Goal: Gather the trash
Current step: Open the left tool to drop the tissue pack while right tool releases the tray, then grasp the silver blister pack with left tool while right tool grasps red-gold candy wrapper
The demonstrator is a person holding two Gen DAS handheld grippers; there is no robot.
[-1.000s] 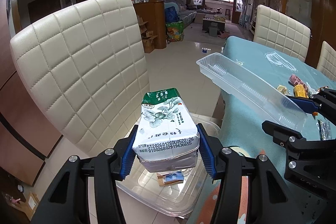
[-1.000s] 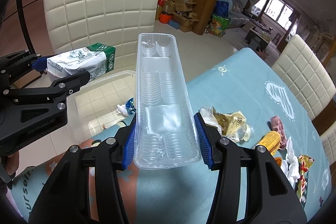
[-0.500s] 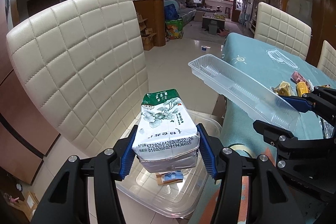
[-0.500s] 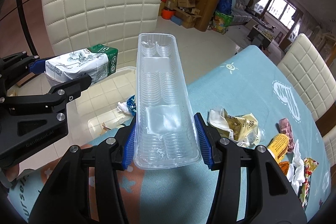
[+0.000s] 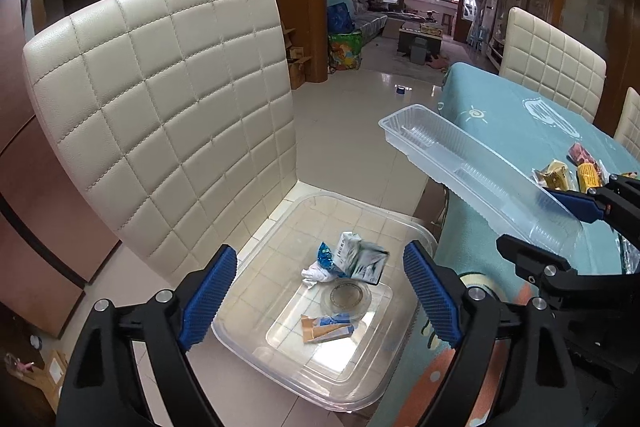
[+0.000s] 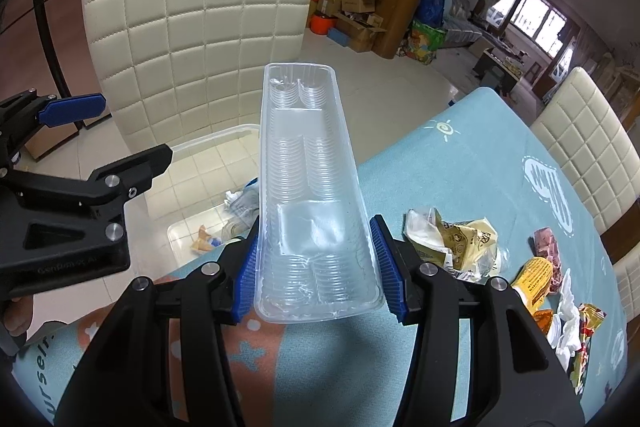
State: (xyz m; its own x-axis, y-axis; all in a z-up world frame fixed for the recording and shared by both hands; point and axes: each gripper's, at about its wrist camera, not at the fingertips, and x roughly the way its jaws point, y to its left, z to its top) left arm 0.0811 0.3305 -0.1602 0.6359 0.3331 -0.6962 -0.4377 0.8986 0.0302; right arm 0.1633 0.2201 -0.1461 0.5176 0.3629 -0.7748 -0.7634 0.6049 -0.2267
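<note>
- The left claw [image 5: 316, 291] is held wide open, with nothing between its blue pads [image 5: 208, 291], above the clear bin [image 5: 280, 359] on the chair [image 5: 160, 99].
- A crumpled pack [image 5: 360, 259] and other scraps are seen lying inside the bin.
- The right claw [image 6: 316, 267] is shut on a long clear tray [image 6: 308, 187], held level over the table [image 6: 460, 167] edge and pointed toward the bin.
- More wrappers [image 6: 452, 243] are left on the table.

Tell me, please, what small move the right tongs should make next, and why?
Probably carry the clear plastic tray leftward over the clear bin and release. The right tongs grip it above the table edge; the left tongs hang open and empty above the bin.
</note>
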